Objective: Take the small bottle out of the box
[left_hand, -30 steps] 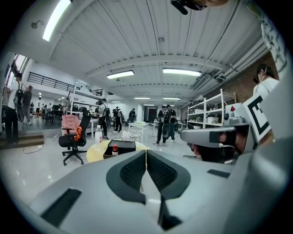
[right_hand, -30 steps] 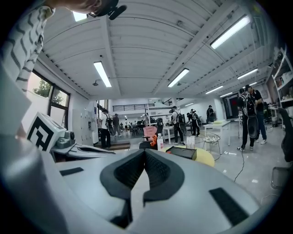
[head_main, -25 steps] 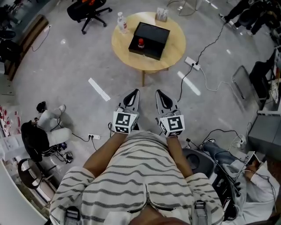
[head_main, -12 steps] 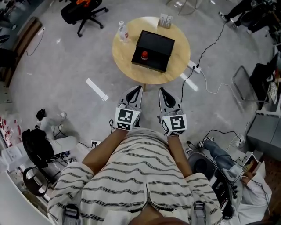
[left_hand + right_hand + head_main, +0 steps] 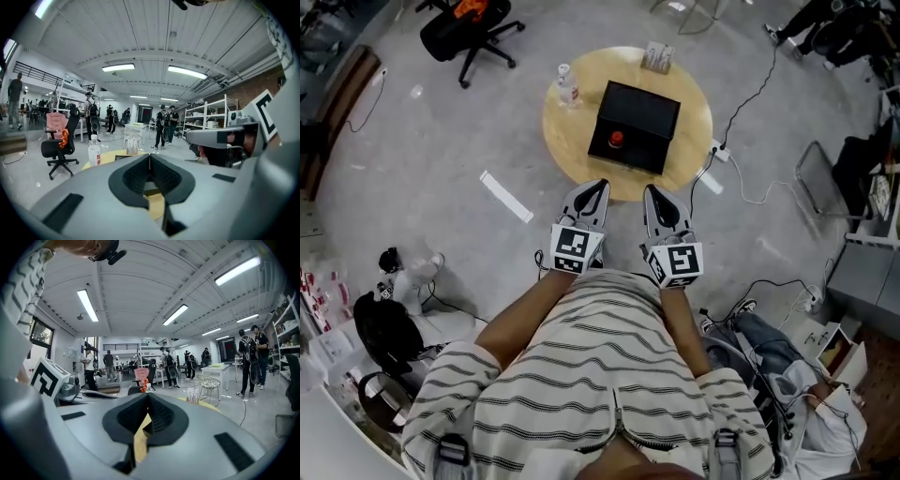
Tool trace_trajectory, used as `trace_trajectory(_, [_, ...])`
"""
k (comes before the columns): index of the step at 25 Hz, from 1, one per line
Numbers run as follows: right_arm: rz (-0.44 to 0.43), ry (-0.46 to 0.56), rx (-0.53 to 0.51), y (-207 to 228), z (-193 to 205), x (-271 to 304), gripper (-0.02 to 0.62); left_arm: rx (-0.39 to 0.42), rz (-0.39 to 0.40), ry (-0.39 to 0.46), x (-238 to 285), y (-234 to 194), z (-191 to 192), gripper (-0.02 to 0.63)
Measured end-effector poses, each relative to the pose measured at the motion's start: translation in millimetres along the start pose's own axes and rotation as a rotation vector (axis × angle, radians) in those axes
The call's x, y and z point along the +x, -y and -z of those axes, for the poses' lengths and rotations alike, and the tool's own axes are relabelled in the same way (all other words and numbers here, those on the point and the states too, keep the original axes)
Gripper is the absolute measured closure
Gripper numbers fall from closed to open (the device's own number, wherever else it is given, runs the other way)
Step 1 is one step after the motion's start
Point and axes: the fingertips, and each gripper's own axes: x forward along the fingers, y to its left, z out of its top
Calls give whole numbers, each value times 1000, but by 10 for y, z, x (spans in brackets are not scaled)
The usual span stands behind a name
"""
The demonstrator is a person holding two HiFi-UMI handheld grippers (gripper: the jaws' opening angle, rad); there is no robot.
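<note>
On a round wooden table [image 5: 572, 127] ahead of me lies an open black box [image 5: 642, 112]. A small bottle with a red cap [image 5: 617, 141] stands inside it near the front edge. I hold both grippers close to my body, short of the table's near edge. My left gripper [image 5: 594, 190] and my right gripper [image 5: 654, 195] point forward side by side, both shut and empty. In the left gripper view the shut jaws [image 5: 149, 157] cover most of the table [image 5: 108, 157]. The right gripper [image 5: 148, 397] likewise hides the box in its own view.
A clear water bottle [image 5: 566, 84] and a wire rack [image 5: 656, 58] stand on the table's far side. A black office chair [image 5: 464, 23] is at the far left. A white strip [image 5: 506, 197] lies on the floor, and a power strip with cables [image 5: 719, 150] on the right. Bags [image 5: 380, 323] sit at the left.
The table and box have come nearer and lower in the head view as I walk forward. Both grippers keep the same pose, shut.
</note>
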Motion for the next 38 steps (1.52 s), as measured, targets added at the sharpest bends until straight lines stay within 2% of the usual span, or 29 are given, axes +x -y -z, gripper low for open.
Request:
trace_trajectory(9, [4,-28,-23,-87,40,172,584,-27,17,-22,153,-182,109,583])
trace_trajectory(15, [-7,-48,-23,58,97,151,584,-34,12,-44,279,-94,161,583])
trace_trajectory(35, [-60,-97,22,519,316,160,584,-7,-78,-138,847,-122,443,579])
trace_trajectory(38, [-65,-103,26,555,350,183,584,-11,-89,-152,952,-171,507,551])
